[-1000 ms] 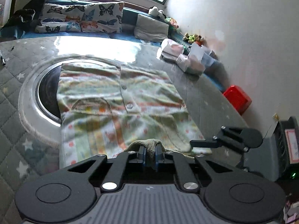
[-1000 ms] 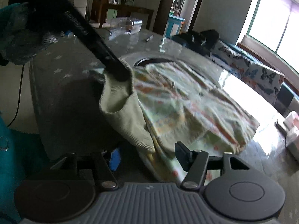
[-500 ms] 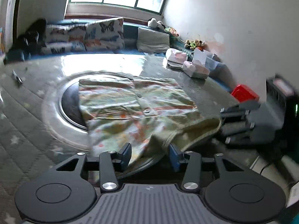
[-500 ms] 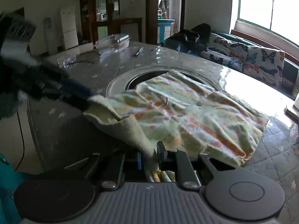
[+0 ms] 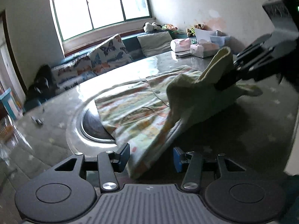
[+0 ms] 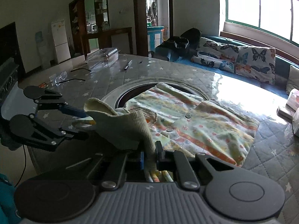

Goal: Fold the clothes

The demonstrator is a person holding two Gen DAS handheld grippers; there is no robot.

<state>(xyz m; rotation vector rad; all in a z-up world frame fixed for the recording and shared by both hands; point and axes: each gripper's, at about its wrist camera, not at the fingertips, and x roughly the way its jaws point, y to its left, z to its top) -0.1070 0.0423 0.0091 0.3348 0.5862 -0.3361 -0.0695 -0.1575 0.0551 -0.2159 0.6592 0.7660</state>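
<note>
A pale green patterned child's shirt [image 5: 138,110] with orange prints lies spread on the grey quilted table [image 5: 46,145], partly over a round dark inset. It also shows in the right wrist view [image 6: 201,123]. My right gripper [image 6: 149,158] is shut on the shirt's ribbed hem [image 6: 129,130] and lifts that corner off the table; it appears at the right of the left wrist view [image 5: 229,78]. My left gripper [image 5: 151,156] is open, with the raised shirt edge hanging between its fingers. It shows at the left of the right wrist view [image 6: 82,123], close to the lifted hem.
A window bench with butterfly cushions [image 6: 256,63] runs along the far side. Tissue packs and boxes [image 5: 203,46] sit at the table's far right. Glasses [image 6: 59,78], a pen [image 6: 128,65] and a clear case [image 6: 102,56] lie on the far left.
My left gripper has opened and let go of the hem. My right gripper has shut on the hem and lifted it. Both views have tilted upward.
</note>
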